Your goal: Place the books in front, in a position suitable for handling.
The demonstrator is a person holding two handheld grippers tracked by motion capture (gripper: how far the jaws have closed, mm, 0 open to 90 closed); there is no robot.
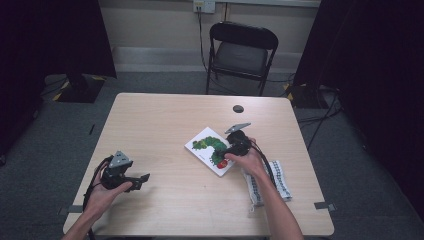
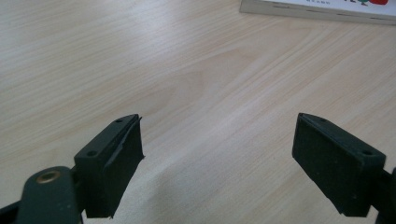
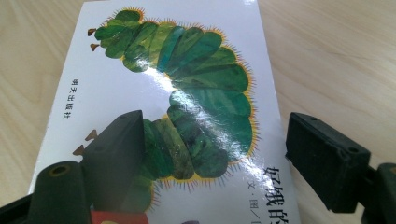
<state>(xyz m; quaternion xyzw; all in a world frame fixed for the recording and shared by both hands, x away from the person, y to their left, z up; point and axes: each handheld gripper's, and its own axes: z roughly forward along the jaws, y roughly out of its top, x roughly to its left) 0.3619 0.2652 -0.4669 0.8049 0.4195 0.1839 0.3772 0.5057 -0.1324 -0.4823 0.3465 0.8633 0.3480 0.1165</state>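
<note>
The right gripper [image 1: 235, 146] hangs low over a picture book [image 1: 210, 149] that lies flat on the table [image 1: 165, 115], and its jaws stand wide apart with nothing between them. In the right gripper view one jaw is above the cover with the green caterpillar and the other is out past the book's long edge, over bare wood. The risk, as I judge it, is a poor bite: the glossy cover could slide under the pads, or the jaws could pinch only the cover and swing the book open. Pushing at the edge might also shove the book toward the striped cloth [image 1: 265, 182] just behind that hand. The left gripper [image 1: 135, 181] is well away from the book, jaws also apart and empty, too far off to steady it
</note>
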